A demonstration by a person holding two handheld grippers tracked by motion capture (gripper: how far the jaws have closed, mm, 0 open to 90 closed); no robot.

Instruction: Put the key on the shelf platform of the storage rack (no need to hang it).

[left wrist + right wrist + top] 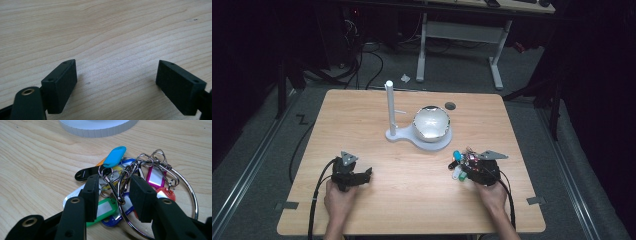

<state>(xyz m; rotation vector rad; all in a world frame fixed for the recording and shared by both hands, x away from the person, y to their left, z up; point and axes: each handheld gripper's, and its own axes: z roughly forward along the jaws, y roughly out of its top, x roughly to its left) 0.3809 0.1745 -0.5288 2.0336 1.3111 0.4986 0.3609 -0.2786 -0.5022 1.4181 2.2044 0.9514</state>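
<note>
A bunch of coloured key tags (106,208) on one large metal ring (193,198) lies on the wooden table (412,200) at the front right, showing small in the high view (457,161). My right gripper (113,195) is low over the bunch, open, its jaws narrowed either side of the small rings and a clasp. From above, that right gripper (462,169) points left. My left gripper (366,175) rests at the front left, held by a hand. In its own view, the left gripper (116,82) is wide open over bare wood.
A white stand (390,107) with an upright post and a round base carrying a shiny dome (431,122) sits mid-table; its ribbed base edge (97,127) lies just beyond the tags. A dark grommet hole (450,105) is behind it. A white-legged desk (462,30) stands beyond the table.
</note>
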